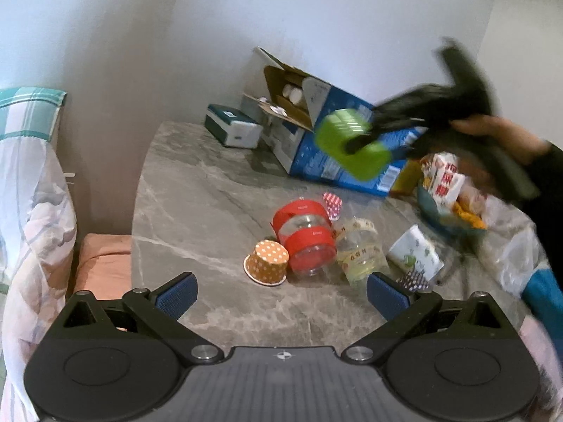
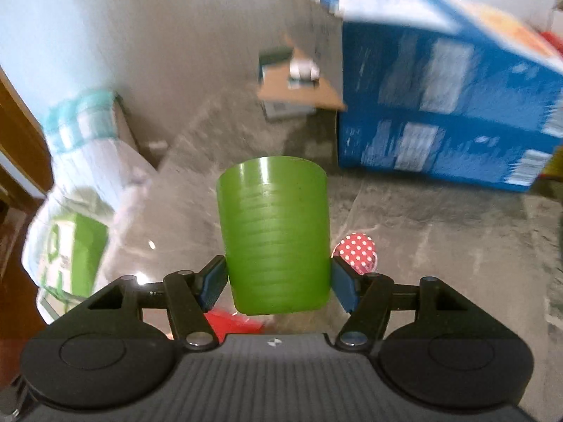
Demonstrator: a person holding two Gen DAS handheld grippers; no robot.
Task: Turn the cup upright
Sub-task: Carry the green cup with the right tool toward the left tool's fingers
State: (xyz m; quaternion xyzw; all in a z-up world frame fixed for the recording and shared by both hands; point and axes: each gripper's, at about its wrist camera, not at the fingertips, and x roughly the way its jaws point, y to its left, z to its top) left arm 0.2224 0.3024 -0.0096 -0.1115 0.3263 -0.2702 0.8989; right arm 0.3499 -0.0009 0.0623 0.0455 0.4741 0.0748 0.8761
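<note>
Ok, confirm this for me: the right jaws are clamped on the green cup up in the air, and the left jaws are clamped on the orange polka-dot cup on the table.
Not quite. The left gripper holds nothing: in the left wrist view its jaws stand wide open, short of the orange polka-dot cup, which lies untouched on the table. The rest stands: the right gripper is clamped on the green cup in the air.

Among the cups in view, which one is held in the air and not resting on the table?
The green cup, gripped between the right gripper jaws above the table. The orange dotted cup and the red dotted cup rest on the table.
</note>
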